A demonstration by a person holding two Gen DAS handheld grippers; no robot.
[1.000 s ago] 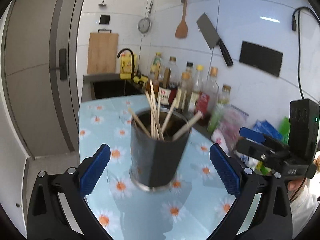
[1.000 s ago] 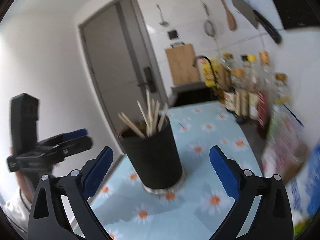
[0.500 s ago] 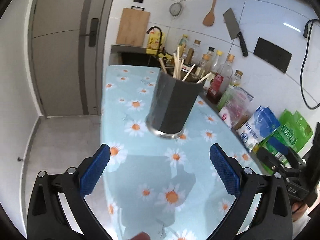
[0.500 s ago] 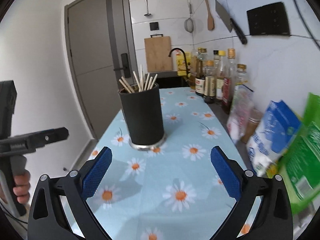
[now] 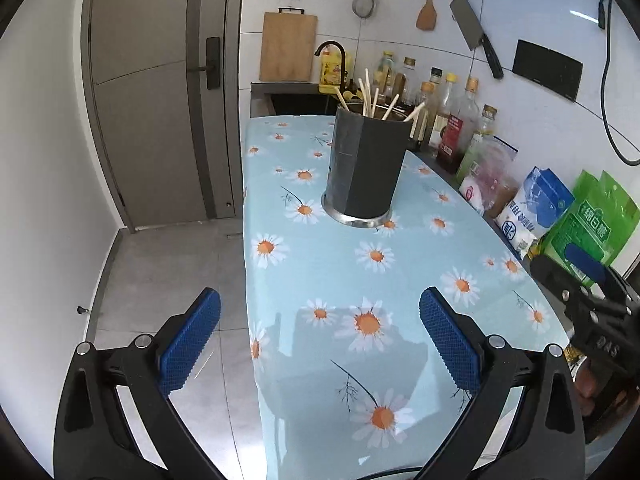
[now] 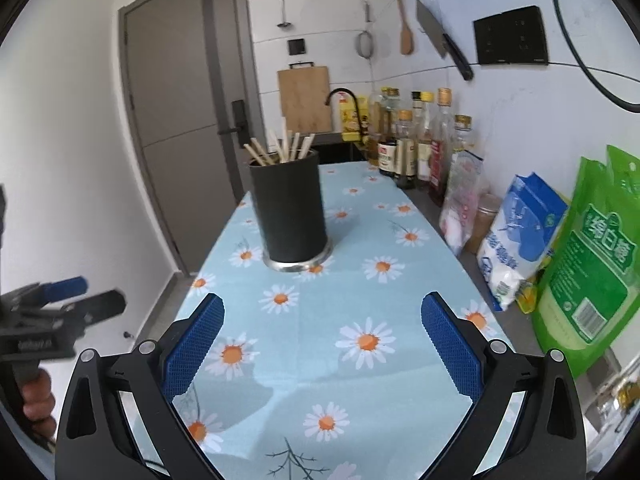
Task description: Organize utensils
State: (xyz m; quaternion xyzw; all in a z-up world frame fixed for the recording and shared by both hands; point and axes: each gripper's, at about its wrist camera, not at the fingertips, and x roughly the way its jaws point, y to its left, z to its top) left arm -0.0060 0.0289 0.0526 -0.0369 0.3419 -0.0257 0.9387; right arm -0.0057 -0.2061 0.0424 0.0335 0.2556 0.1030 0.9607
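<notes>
A black cylindrical utensil holder stands upright on a metal base on the daisy-print tablecloth. Several wooden chopsticks stick out of its top. My left gripper hangs open over the near end of the table, well short of the holder, with nothing between its blue pads. My right gripper is open too, empty, and also well back from the holder. Each gripper shows at the edge of the other's view.
Bottles line the wall side. Blue and green bags stand near the right edge. A sink with a black tap lies behind the table. The floor and a grey door are to the left.
Both grippers have pulled back and away from the holder, which now looks smaller and farther off. Their jaws stay open. The holder has not moved.
</notes>
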